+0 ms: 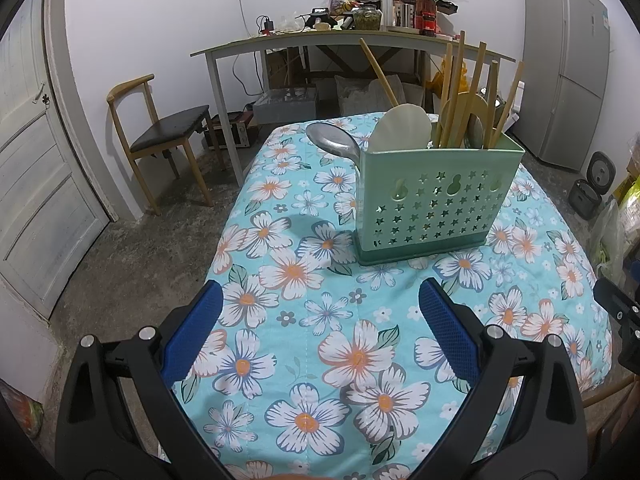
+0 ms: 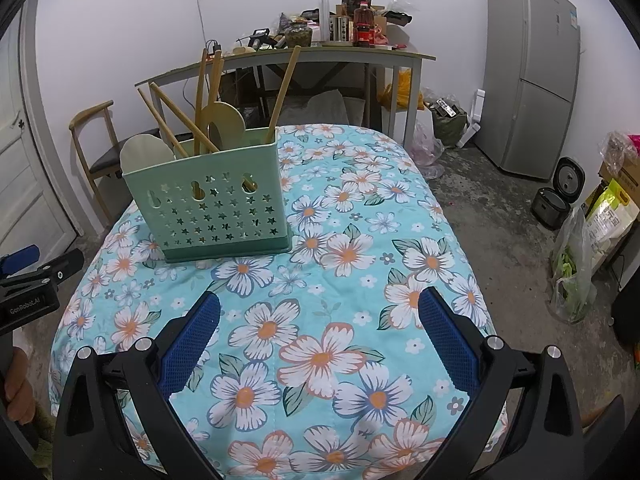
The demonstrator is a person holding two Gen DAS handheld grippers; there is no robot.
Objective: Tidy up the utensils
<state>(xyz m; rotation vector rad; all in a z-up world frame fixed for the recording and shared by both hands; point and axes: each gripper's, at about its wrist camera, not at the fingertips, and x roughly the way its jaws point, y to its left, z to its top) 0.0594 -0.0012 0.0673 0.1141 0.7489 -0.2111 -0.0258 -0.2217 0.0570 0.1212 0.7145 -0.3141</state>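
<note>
Utensils are seen standing in a pale green utensil holder (image 1: 436, 200) with star-shaped cut-outs, which rests upright on a table covered by a turquoise floral tablecloth (image 1: 320, 320). From the holder rise several wooden chopsticks (image 1: 476, 92), a wooden spatula with a hole in its blade (image 1: 466, 108) and a pale flat rice paddle (image 1: 400, 128). A metal ladle (image 1: 336, 142) is seen in the left wrist view at the holder's left end, its bowl jutting out above the cloth; whether its handle sits inside cannot be told.

The left gripper (image 1: 320, 300) is held above the near part of the cloth, its blue-padded jaws spread wide apart with nothing between them. The holder stands far of it and slightly to the right, well apart from the fingertips.

The right gripper (image 2: 320, 304) is likewise held above the near cloth, jaws spread wide and holding nothing. In its view the holder (image 2: 212, 208) stands on the far left part of the table, apart from the fingertips, and the left gripper's body is seen at the left edge, held by a hand (image 2: 18, 392).

Beyond the table, a wooden chair (image 1: 160, 136), a cluttered side table (image 1: 320, 40), a grey fridge (image 1: 568, 68) and a white door (image 1: 28, 160) are seen against the walls.
</note>
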